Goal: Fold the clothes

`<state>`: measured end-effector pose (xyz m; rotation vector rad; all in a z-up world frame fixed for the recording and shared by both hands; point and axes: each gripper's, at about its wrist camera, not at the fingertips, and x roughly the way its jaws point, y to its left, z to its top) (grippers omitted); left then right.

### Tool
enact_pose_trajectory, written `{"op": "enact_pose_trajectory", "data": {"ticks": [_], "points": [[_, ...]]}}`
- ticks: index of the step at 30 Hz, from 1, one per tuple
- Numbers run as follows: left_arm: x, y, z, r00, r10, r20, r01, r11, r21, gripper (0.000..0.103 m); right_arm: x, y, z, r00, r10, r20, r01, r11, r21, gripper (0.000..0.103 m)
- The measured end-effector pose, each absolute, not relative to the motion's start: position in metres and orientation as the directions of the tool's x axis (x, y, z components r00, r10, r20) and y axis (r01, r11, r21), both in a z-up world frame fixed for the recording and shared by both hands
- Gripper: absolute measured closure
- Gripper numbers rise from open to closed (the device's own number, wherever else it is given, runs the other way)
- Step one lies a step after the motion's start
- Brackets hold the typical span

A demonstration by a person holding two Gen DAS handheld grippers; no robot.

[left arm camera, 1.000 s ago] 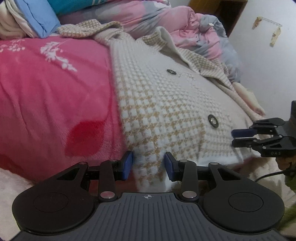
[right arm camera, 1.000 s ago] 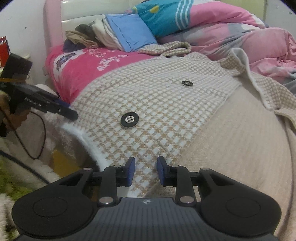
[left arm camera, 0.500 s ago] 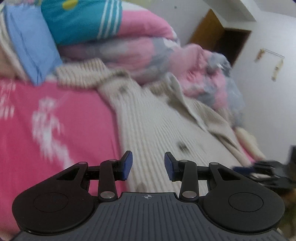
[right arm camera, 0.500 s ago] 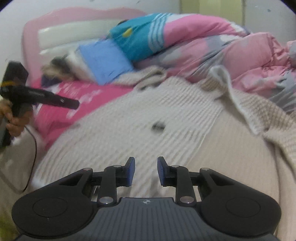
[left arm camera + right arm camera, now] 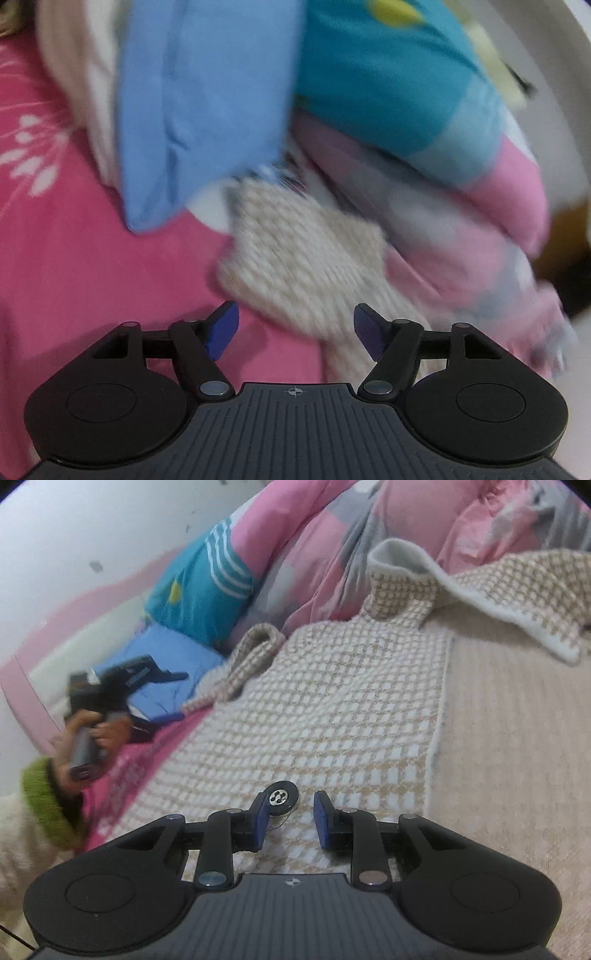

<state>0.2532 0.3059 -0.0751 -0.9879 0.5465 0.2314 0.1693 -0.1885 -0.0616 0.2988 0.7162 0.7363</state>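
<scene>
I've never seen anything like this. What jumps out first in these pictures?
A beige-and-white checked knit coat spread across the bed, with one shiny black button right at the tips of the right gripper, jaws open. Behind it, pink bedding is heaped up, and the left gripper, jaws wide, points at the coat's sleeve.

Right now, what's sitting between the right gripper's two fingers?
In the right wrist view, the open right gripper has the checked knit coat between its fingers, with a black button close beside the left fingertip.
</scene>
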Motion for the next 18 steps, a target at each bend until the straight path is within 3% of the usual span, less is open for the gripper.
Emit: {"op": "enact_pose_trajectory", "data": {"ticks": [6,9,11,12,14,18], "points": [[0.269,0.296,-0.075,0.828,0.056,-0.558,-0.485,0.572,-0.662,0.030,0.179,-0.198,-0.067,0.496,0.746,-0.445,-0.489,0.663,0.566,0.076],[0.276,0.287,-0.068,0.820,0.121,-0.560,-0.498,0.634,-0.591,0.035,0.178,-0.201,-0.067,0.494,0.754,-0.433,-0.488,0.653,0.579,0.076],[0.281,0.281,-0.064,0.814,0.164,-0.558,-0.506,0.672,-0.541,0.061,0.178,-0.203,-0.068,0.493,0.758,-0.427,-0.487,0.647,0.587,0.076],[0.284,0.278,-0.062,0.811,0.185,-0.555,-0.510,0.689,-0.515,0.065,0.178,-0.203,-0.068,0.492,0.760,-0.424,-0.486,0.644,0.590,0.076],[0.289,0.272,-0.057,0.805,0.228,-0.548,-0.518,0.721,-0.461,0.086,0.178,-0.205,-0.068,0.492,0.763,-0.420,-0.485,0.641,0.595,0.076],[0.293,0.265,-0.040,0.801,0.318,-0.508,-0.532,0.768,-0.357,0.094,0.177,-0.204,-0.067,0.493,0.762,-0.420,-0.485,0.641,0.594,0.076]]}}
